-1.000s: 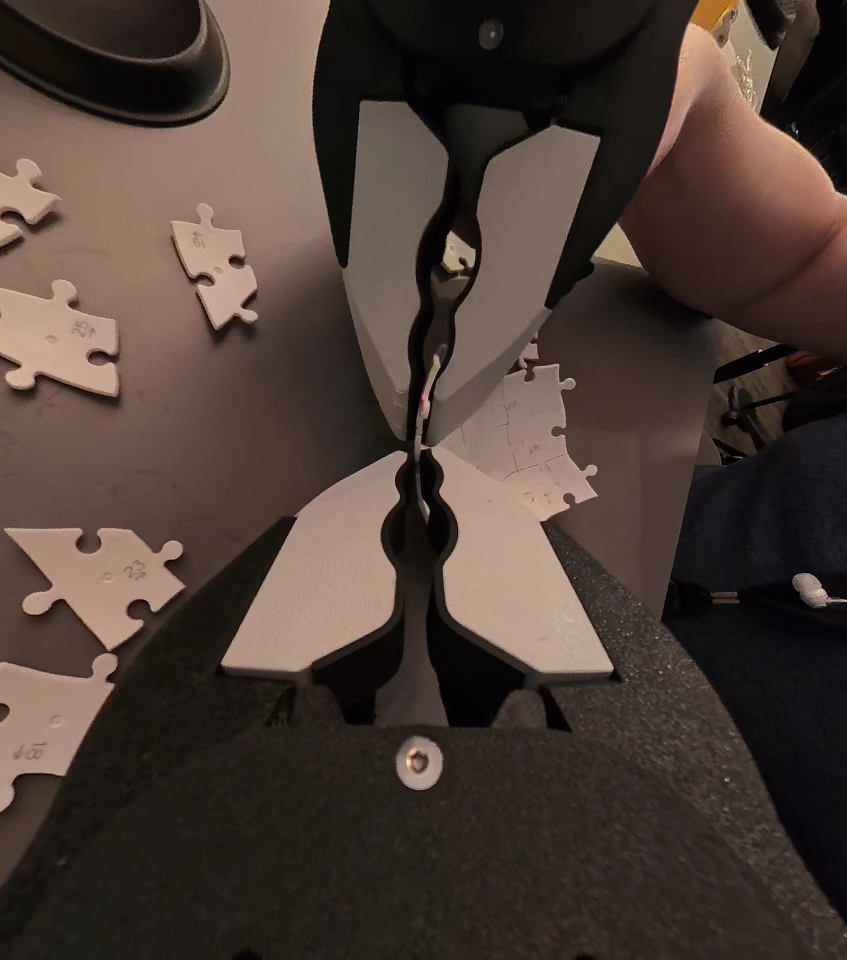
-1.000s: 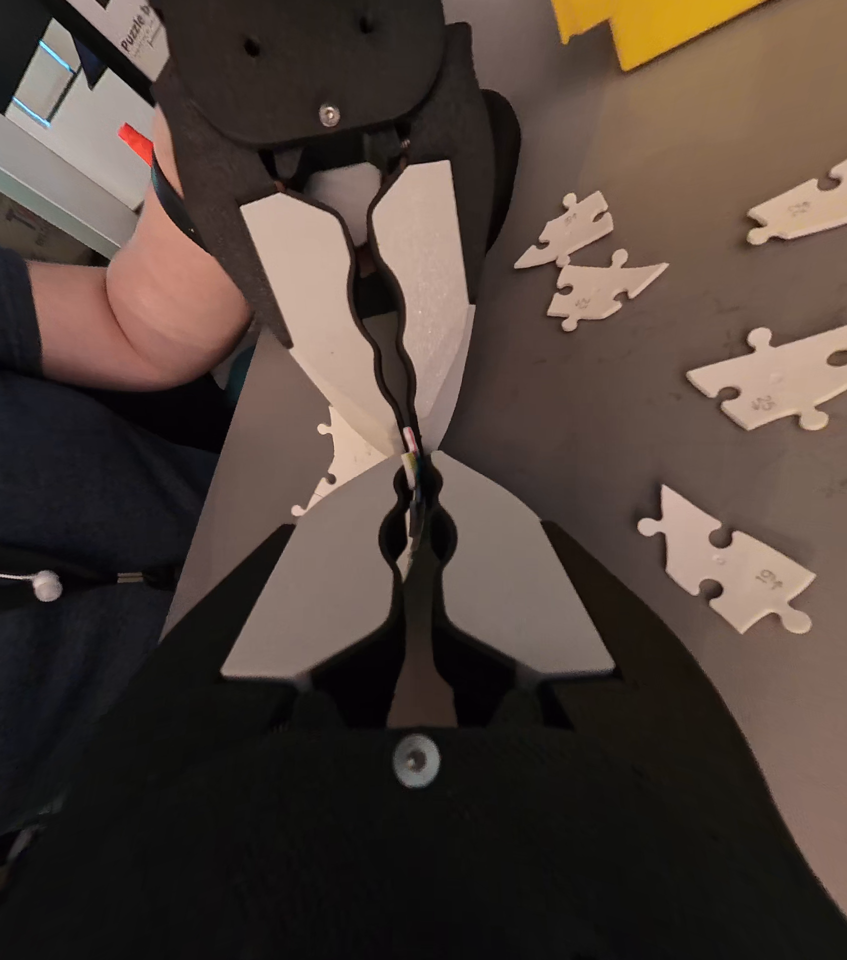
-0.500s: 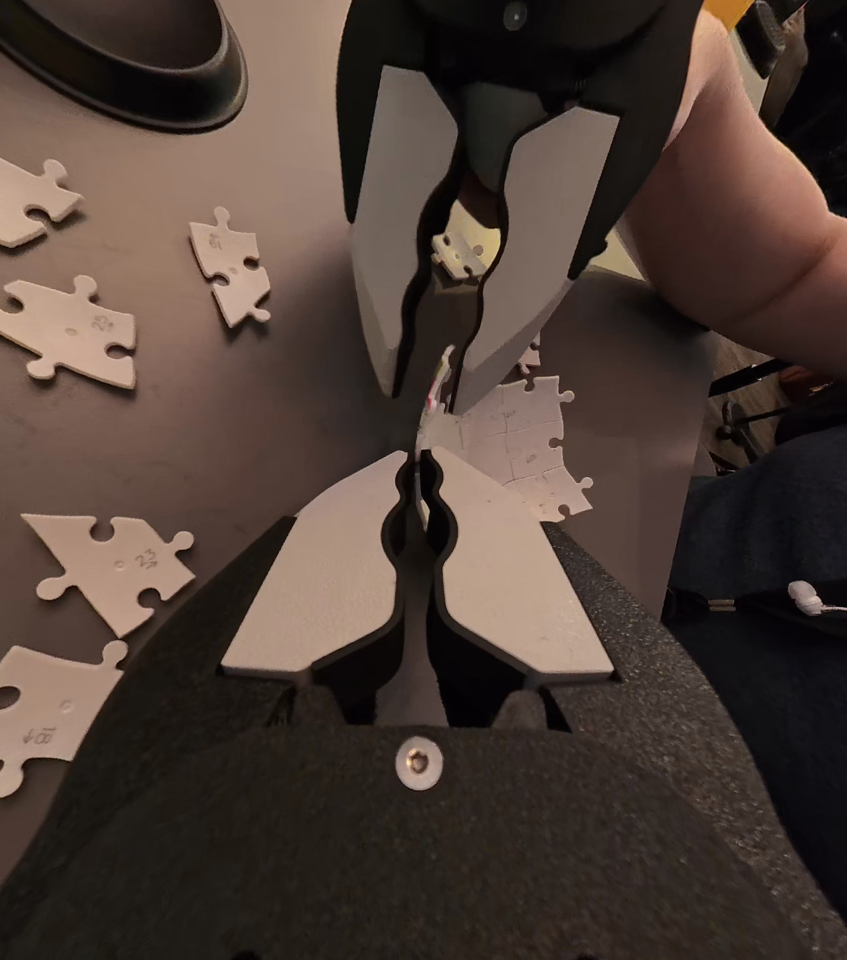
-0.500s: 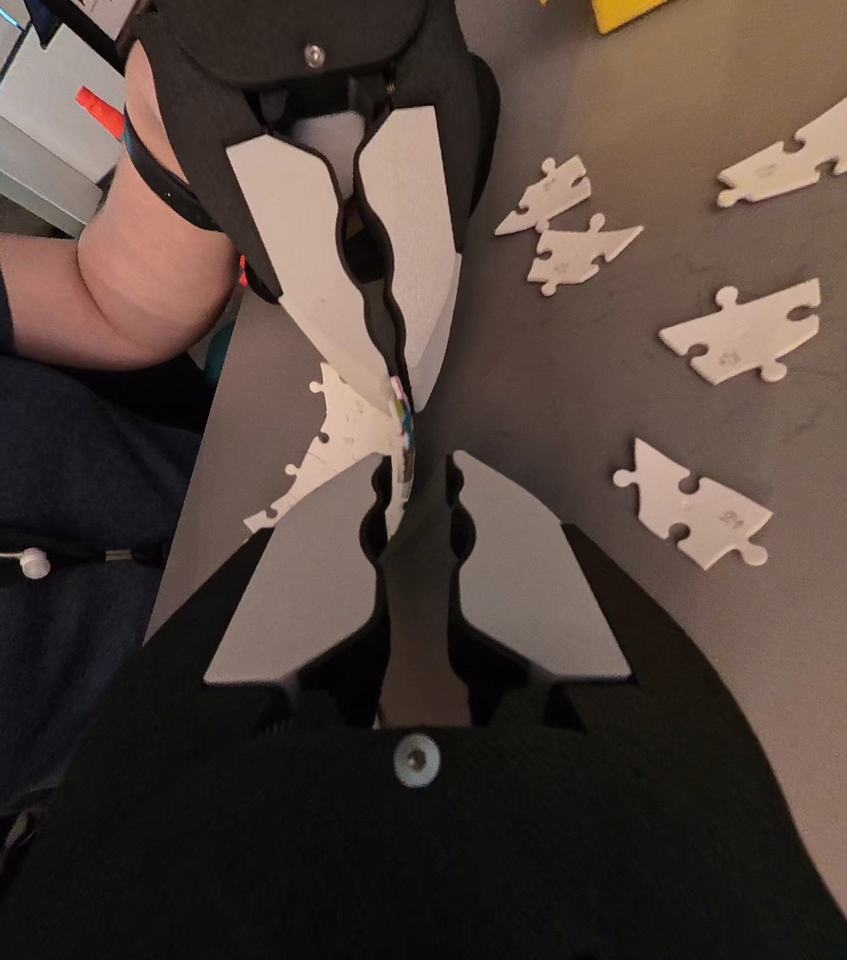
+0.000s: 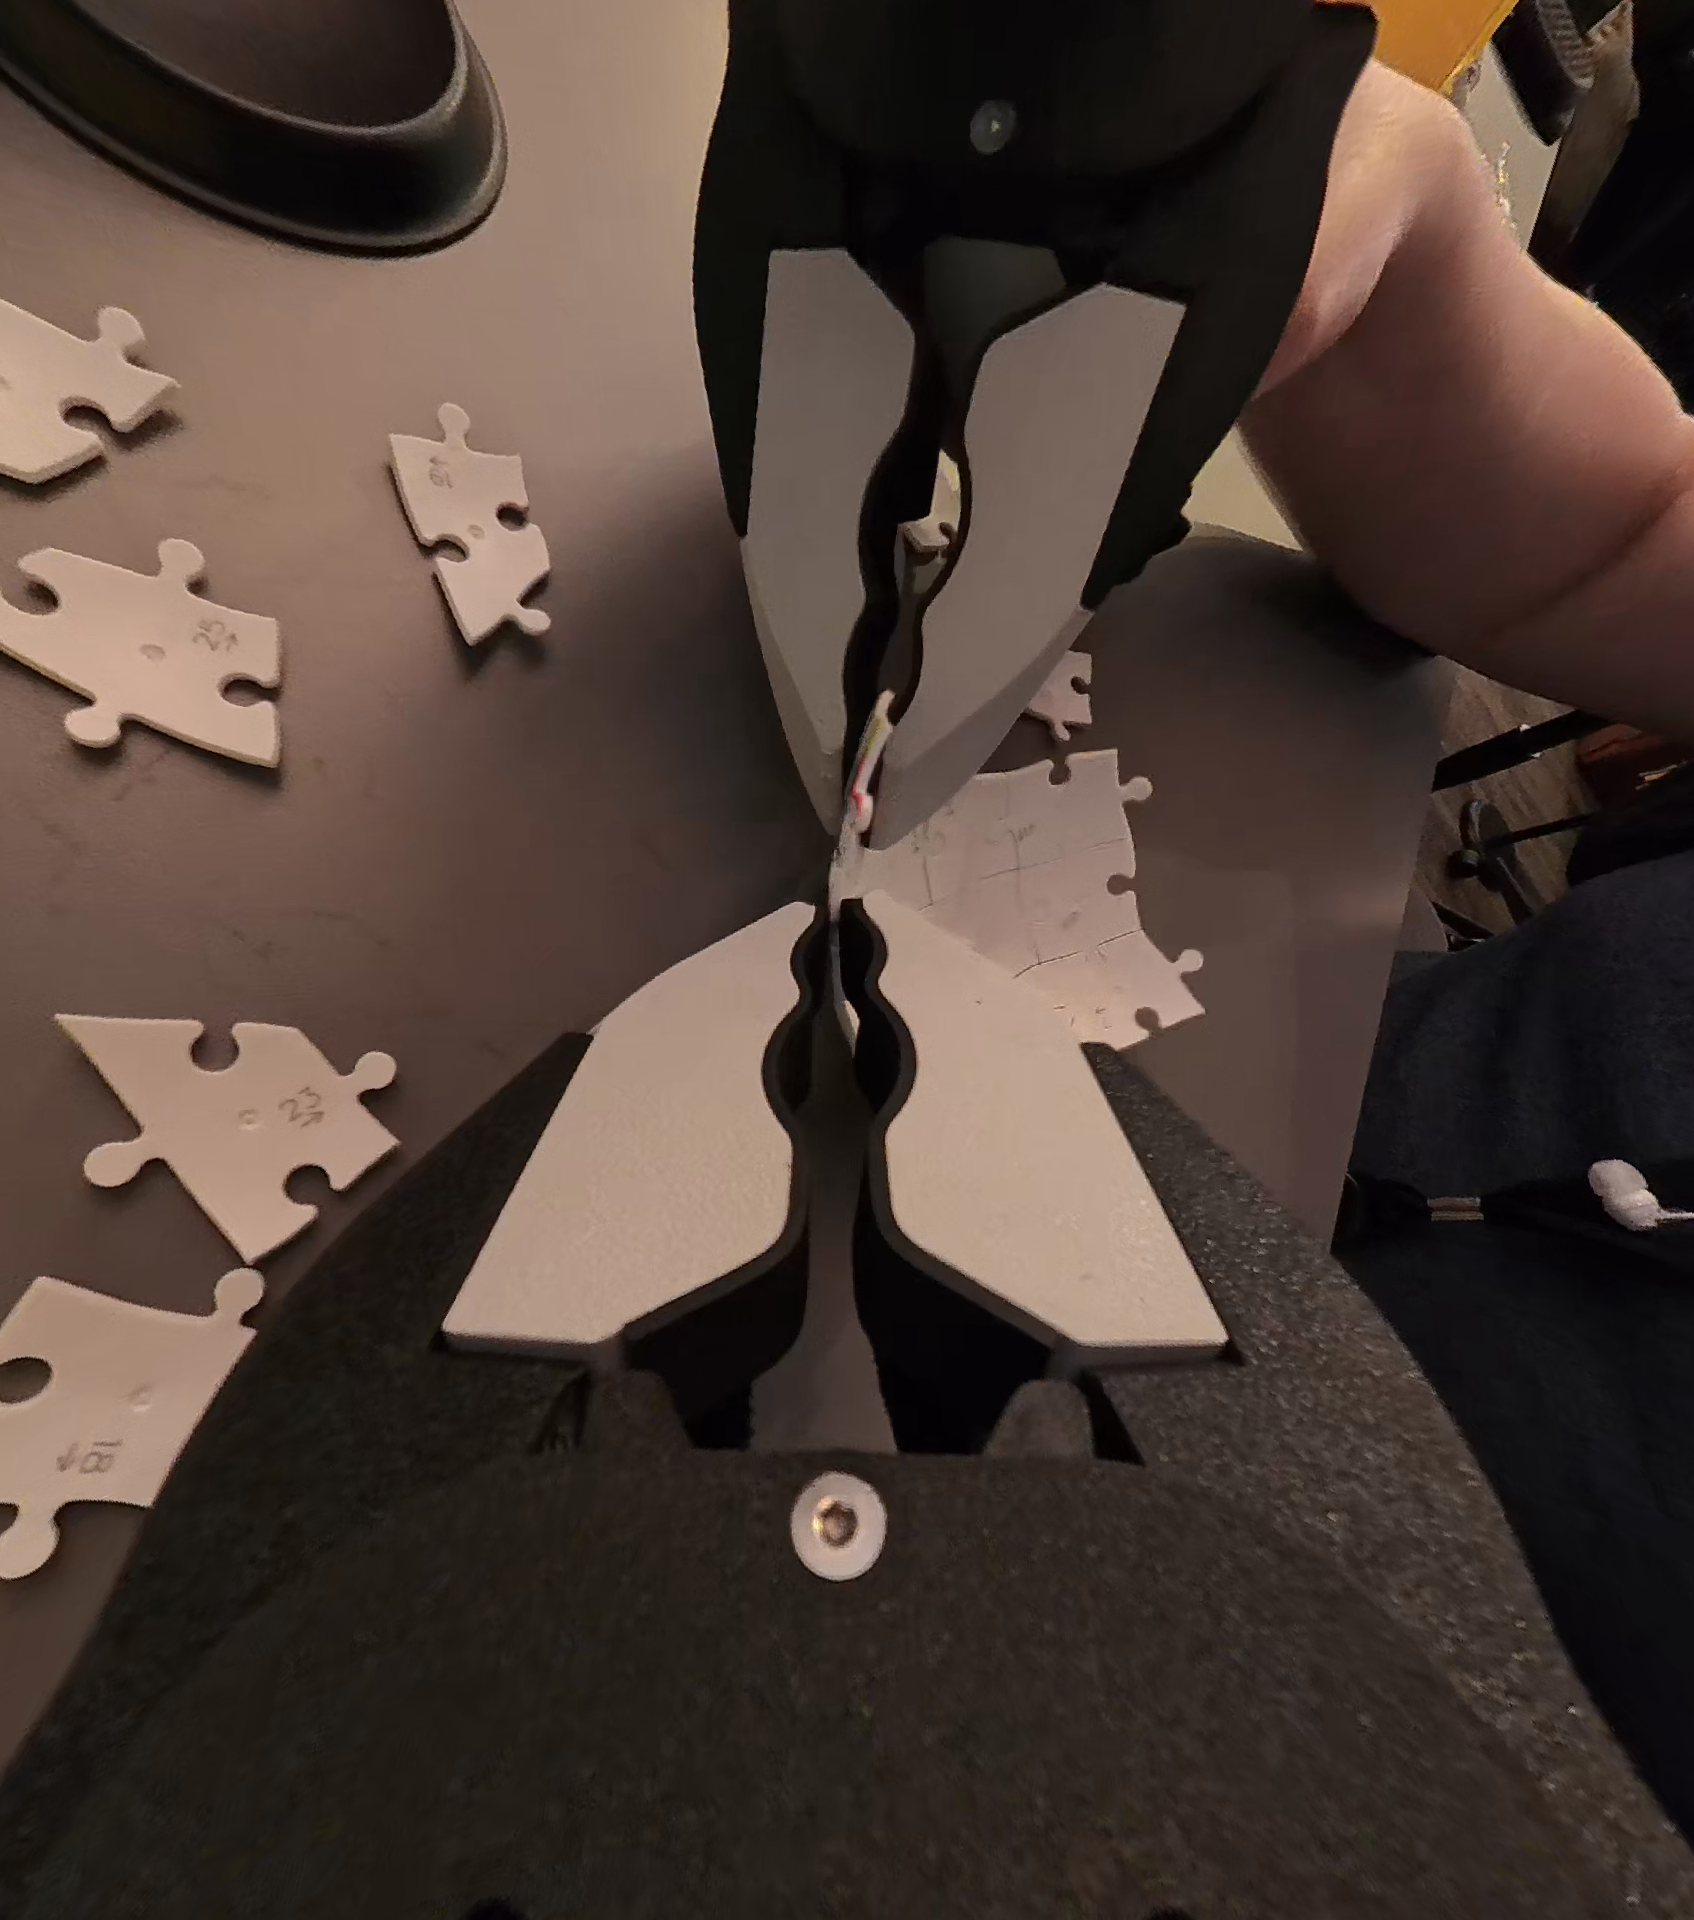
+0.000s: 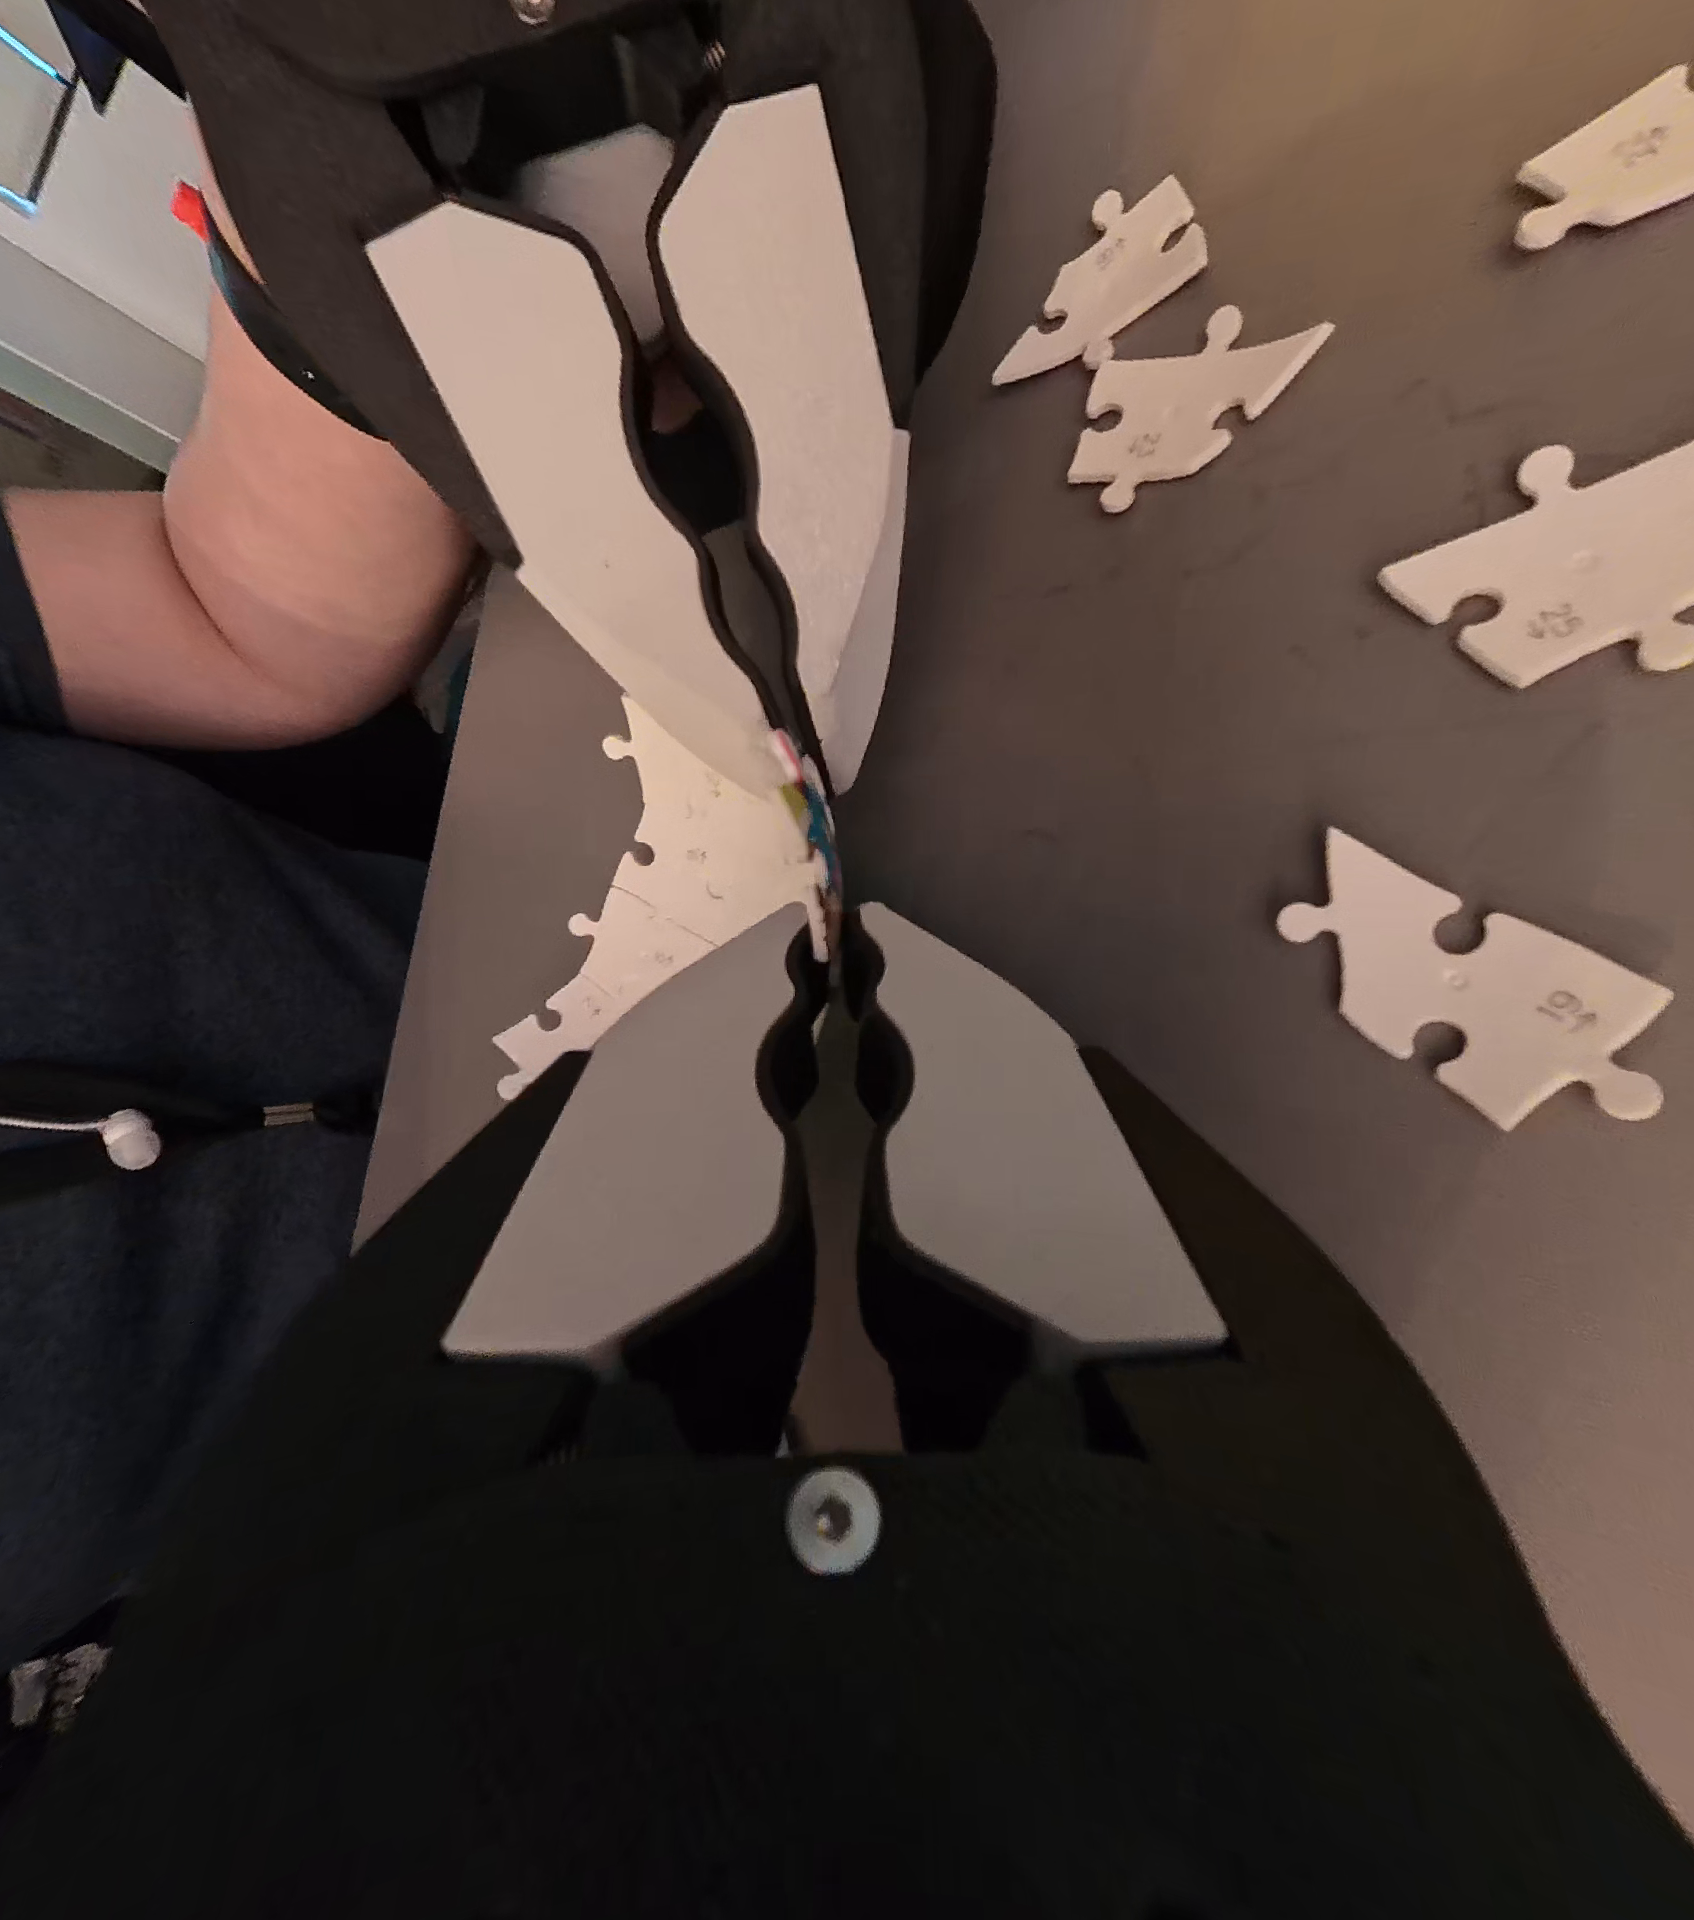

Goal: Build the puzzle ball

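On the counter [image 5: 323,852], loose pieces [image 5: 240,1117] lie left of the grippers. At centre the left gripper [image 5: 835,920] and right gripper [image 6: 835,940] meet tip to tip, each with fingers clamped on the edge of the joined panel [image 5: 1040,894], which hangs above the counter's near edge. Risk: opposing pulls or twist may spring the tabs apart, or the thin edge may slip out and drop off the counter.
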`<state>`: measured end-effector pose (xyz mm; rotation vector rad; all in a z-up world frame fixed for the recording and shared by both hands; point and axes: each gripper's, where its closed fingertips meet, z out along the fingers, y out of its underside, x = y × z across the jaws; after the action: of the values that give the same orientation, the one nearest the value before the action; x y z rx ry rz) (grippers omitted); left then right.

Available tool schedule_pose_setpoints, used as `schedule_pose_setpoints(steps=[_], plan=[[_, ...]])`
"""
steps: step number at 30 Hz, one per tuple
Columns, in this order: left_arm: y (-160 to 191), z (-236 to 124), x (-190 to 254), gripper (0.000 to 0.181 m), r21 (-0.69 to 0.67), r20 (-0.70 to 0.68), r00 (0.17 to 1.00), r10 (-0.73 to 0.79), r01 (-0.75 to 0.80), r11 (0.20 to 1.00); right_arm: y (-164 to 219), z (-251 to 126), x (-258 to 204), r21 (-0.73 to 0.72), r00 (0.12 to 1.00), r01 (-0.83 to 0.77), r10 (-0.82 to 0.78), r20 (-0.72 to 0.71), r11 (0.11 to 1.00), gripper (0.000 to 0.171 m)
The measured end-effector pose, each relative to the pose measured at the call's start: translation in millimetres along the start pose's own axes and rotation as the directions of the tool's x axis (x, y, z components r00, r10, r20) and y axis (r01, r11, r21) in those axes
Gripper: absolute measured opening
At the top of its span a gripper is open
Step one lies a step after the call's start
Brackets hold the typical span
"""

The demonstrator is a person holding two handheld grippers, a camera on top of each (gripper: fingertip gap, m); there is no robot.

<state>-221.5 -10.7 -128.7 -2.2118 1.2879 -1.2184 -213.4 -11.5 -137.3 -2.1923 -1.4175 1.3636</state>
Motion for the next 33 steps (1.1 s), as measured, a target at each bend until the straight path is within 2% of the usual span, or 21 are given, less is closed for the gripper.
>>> schedule_pose_setpoints(steps=[4,6,8,14,24,33], plan=[[-1.4,-1.2,1.7,0.003,0.013,-0.023,0.999,-0.03,0.03,0.999,-1.0,-0.4,-1.3,0.011,1.0,-0.003,0.003,0.006,1.0,0.003],[-5.3,-1.6,1.8,0.012,0.033,-0.029,0.999,-0.035,0.036,0.999,-0.1,-0.8,-1.5,0.003,1.0,-0.002,0.002,0.002,1.0,0.003],[-7.7,-1.2,3.0,0.013,0.045,-0.032,0.999,-0.023,0.024,0.999,0.1,-0.9,-1.8,0.001,1.0,-0.008,0.008,0.003,1.0,0.003],[-9.1,3.8,2.1,0.003,0.029,-0.019,1.0,-0.004,0.005,1.0,0.1,0.0,-1.3,0.0,1.0,-0.016,0.016,0.0,1.0,0.003],[-10.7,4.6,1.6,0.003,0.043,-0.002,1.0,-0.008,0.008,0.999,0.0,-2.0,0.3,-0.002,1.0,0.0,0.0,-0.031,1.0,0.003],[-7.6,5.2,6.5,0.002,0.027,-0.04,0.999,-0.014,0.015,1.0,2.9,0.3,-4.9,-0.01,1.0,-0.007,0.007,0.011,1.0,0.003]])
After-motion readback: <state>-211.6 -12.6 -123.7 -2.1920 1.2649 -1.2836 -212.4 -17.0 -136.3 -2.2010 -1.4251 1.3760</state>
